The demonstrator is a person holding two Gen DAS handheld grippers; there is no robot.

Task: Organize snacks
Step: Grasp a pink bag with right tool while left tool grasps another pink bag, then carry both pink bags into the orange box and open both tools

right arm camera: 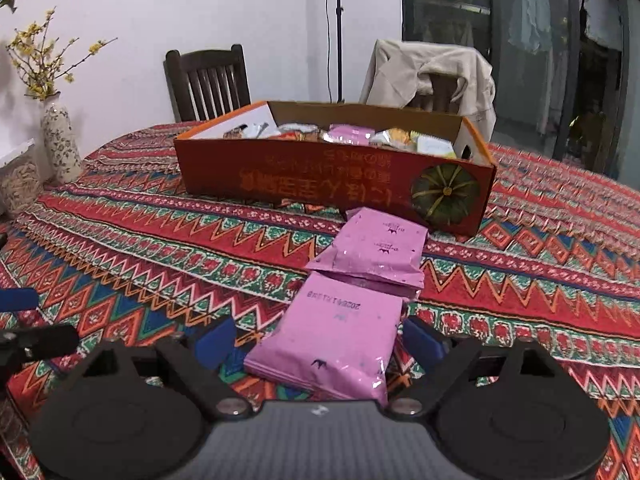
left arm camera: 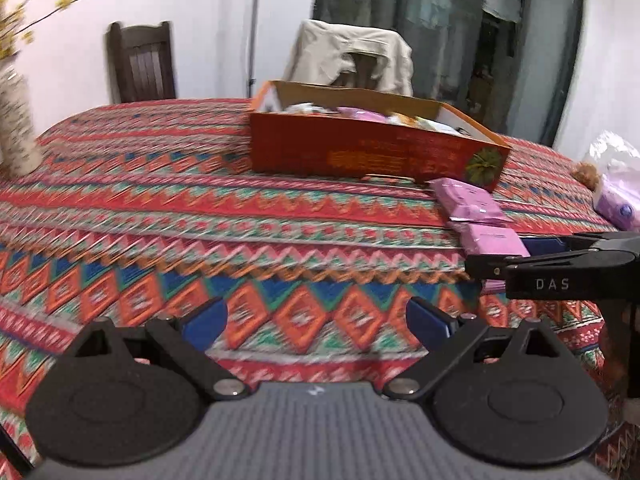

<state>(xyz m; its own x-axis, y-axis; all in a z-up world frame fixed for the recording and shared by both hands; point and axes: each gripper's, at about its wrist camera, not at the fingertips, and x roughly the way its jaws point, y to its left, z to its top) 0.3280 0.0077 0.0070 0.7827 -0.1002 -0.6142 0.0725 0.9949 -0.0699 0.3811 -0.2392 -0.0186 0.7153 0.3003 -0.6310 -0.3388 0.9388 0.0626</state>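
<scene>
An orange cardboard box [right arm camera: 304, 176] with several snack packets inside sits on the patterned table; it also shows in the left wrist view [left arm camera: 360, 148]. Two pink snack packets lie in front of it. The near pink packet [right arm camera: 336, 340] lies between the open fingers of my right gripper [right arm camera: 320, 340], which stand on either side of it. The far pink packet [right arm camera: 376, 252] rests against the box. My left gripper [left arm camera: 316, 322] is open and empty over bare tablecloth. In the left wrist view the pink packets [left arm camera: 472, 204] lie at the right, by the right gripper's black fingers [left arm camera: 560, 264].
A flowered vase [right arm camera: 60, 144] with yellow branches and a jar [right arm camera: 20, 184] stand at the table's left. Two chairs [right arm camera: 208, 80] stand behind, one draped with a beige jacket [right arm camera: 432, 72]. A plastic bag with purple packs [left arm camera: 616, 184] lies at the right.
</scene>
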